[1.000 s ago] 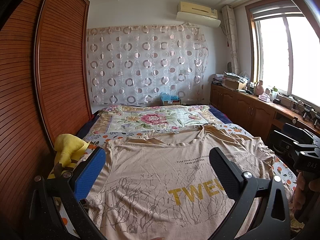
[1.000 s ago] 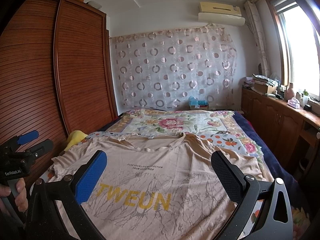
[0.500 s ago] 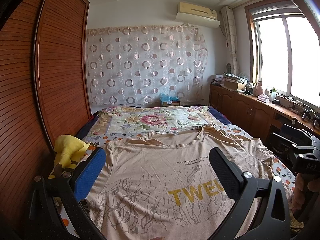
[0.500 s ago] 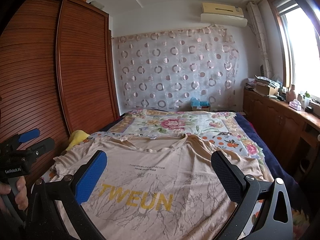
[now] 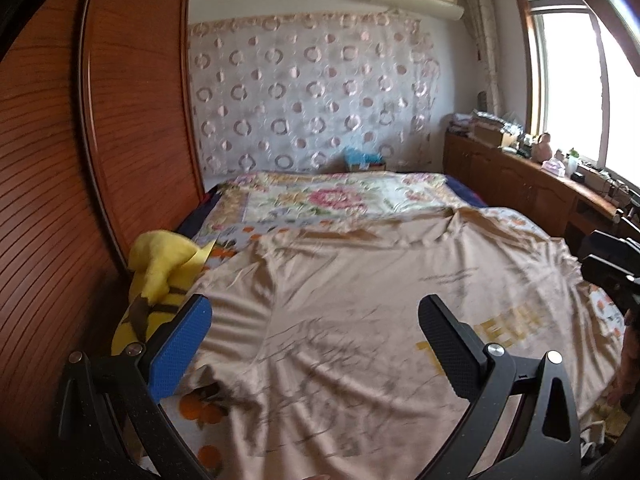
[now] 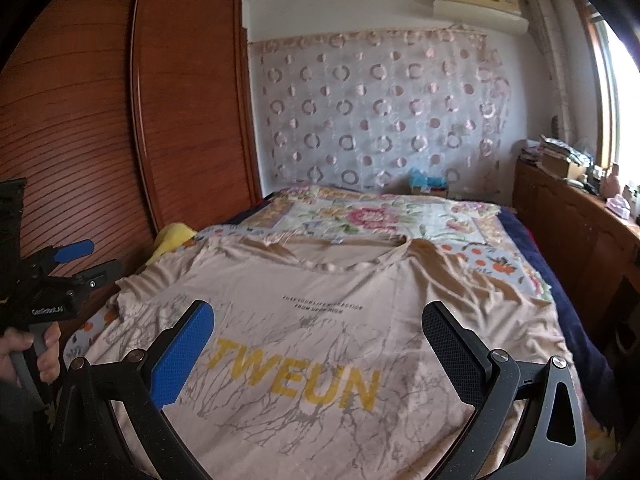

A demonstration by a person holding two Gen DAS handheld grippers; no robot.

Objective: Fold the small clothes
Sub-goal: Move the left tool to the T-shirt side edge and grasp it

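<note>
A beige T-shirt [image 5: 360,300] with yellow "TWEUN" lettering and a grey branch print lies spread face up on the bed, collar toward the far wall; it also shows in the right wrist view [image 6: 320,320]. My left gripper [image 5: 316,328] is open and empty, hovering over the shirt's left sleeve area. My right gripper [image 6: 318,336] is open and empty above the lettering. The left gripper also shows at the left edge of the right wrist view [image 6: 68,264], and the right gripper at the right edge of the left wrist view [image 5: 612,268].
A yellow plush toy [image 5: 160,272] lies at the bed's left edge beside the wooden wardrobe [image 5: 80,160]. A floral quilt [image 5: 332,200] covers the far bed. A wooden cabinet [image 5: 520,184] with clutter runs under the window on the right.
Both grippers have dropped lower and tilted down toward the shirt. The left one has swung left toward the sleeve and the plush toy. Both stay open.
</note>
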